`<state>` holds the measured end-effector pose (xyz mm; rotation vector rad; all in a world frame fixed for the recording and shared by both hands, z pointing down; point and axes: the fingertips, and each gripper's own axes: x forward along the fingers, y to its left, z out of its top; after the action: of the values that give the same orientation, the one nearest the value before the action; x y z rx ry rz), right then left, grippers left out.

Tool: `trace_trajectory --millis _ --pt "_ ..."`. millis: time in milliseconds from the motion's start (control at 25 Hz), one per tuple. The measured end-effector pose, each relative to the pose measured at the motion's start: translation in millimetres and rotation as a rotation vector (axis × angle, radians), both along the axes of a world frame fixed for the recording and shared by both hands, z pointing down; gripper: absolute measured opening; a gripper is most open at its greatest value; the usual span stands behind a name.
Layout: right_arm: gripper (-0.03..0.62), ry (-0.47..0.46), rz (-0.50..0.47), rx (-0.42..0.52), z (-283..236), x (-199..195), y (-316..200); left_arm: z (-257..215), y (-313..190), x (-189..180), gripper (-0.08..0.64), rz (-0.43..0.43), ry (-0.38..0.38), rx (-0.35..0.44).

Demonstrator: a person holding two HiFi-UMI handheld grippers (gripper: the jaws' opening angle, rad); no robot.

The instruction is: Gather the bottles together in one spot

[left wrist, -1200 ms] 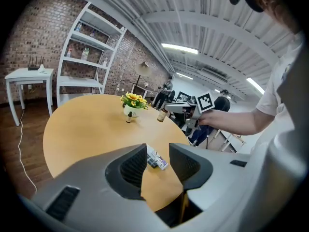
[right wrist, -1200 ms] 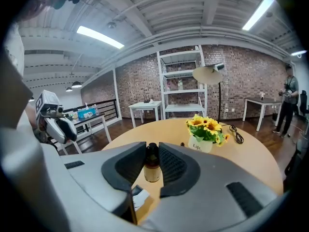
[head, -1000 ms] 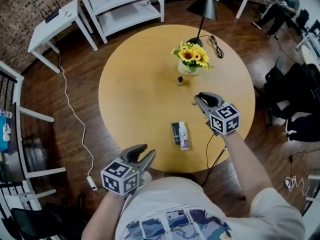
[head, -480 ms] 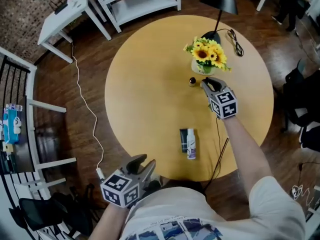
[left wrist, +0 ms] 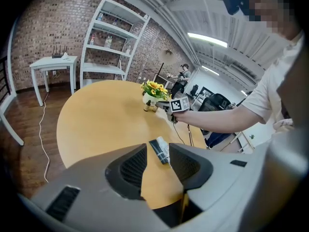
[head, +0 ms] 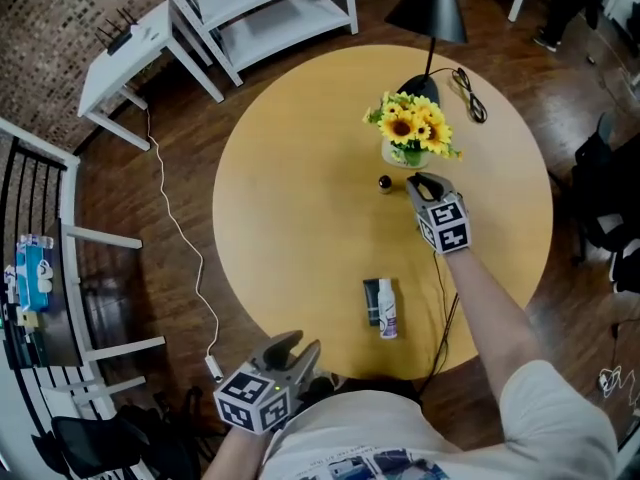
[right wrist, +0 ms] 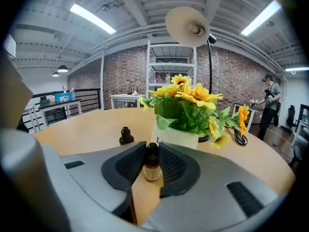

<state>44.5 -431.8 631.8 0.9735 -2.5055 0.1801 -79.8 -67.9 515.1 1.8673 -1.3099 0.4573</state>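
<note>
Round wooden table [head: 290,218], seen from above. A black lamp [head: 430,13] stands at its far edge, and a white pot of sunflowers [head: 410,133] stands just in front of the lamp's base.

The right tongs [head: 420,183] reach over the table beside the pot. They are clenched on 1 small amber bottle [right wrist: 151,166] with a black cap, which is upright between the pads. Whether its base touches the table cannot be told.

The left tongs [head: 298,344] hang off the near edge of the table, close to the person's body. They are released, jaws apart with nothing between them, and point toward the table top.

Near the front edge of the table, 1 white bottle [head: 387,313] lies on its side. It touches a dark oblong container [head: 372,301] lying parallel on its left.

1 small dark bottle [head: 385,183] stands upright on the table, just left of the right tongs and near the pot. It is well apart from the 2 lying items.
</note>
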Motion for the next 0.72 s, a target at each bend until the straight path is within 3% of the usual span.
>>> trace_trajectory --millis 240,440,720 --pt "0.115 -0.026 0.051 -0.014 -0.3 2.3 -1.2 -1.1 -5.4 6.7 0.149 0.034 -0.006 0.005" --pt "0.213 -0.056 0.069 -0.017 -10.7 7.7 1.9 -3.8 -8.4 4.4 0.149 0.043 -0.017 0.021" --pt "0.213 -0.098 0.113 0.009 -57.0 36.5 56.9 -9.5 -10.8 1.6 0.149 0.102 -0.023 0.072"
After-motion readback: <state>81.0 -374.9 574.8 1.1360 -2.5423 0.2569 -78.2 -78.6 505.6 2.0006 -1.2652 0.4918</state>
